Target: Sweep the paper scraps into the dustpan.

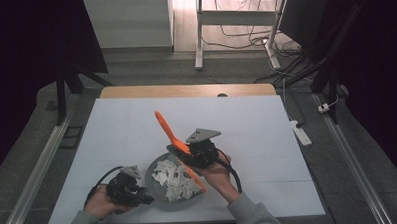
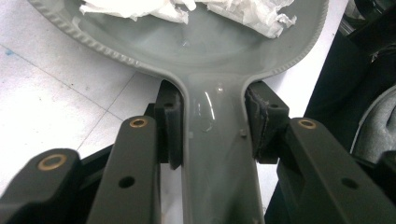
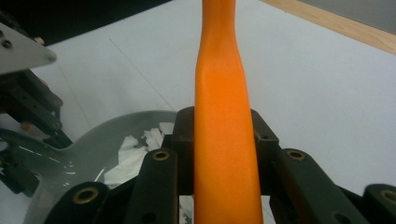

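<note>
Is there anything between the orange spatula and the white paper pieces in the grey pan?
Nothing visible does. The right gripper is shut on the orange spatula, whose lower end reaches over the white paper pieces. The left gripper is shut on the grey pan by its handle, off to the side.

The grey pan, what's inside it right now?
Torn white paper scraps lie piled in the grey pan. The orange spatula crosses above its right side, hiding part of the pile; the pan floor beneath the scraps is covered.

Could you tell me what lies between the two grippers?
In the high view, the grey pan of white paper scraps sits between the left gripper and right gripper.
</note>
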A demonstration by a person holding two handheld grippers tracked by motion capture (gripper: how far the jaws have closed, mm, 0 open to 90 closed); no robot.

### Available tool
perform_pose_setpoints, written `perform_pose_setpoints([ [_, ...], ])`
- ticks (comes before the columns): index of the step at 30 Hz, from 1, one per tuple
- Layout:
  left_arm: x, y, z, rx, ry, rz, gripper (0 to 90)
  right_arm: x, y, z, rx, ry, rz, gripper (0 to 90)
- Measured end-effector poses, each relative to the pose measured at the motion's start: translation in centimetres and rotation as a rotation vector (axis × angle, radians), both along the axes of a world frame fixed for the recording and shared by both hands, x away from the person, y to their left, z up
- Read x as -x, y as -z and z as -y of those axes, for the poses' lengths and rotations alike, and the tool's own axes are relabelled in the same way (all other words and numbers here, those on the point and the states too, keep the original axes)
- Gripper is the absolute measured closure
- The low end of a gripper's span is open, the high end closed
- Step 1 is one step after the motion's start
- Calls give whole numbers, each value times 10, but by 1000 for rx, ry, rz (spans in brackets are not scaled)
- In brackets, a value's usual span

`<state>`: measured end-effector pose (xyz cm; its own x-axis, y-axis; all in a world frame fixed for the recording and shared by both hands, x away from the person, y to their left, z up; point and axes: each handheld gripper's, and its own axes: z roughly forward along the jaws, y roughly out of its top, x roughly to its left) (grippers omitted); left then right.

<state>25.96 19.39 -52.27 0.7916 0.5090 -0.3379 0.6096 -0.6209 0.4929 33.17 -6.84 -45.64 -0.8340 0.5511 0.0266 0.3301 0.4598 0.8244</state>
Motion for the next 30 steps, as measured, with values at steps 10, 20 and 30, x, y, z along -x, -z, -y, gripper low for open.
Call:
perform_pose_setpoints([
  [10,0,0,0,-1,0,1,616,9,-8,-5,-64,-63,-42,706],
  [20,0,0,-2,21,-9,13,616,-1,-6,14,-57,7,-32,705],
  [30,0,-2,-4,31,-46,49,617,-1,-18,42,-86,66,-8,705],
])
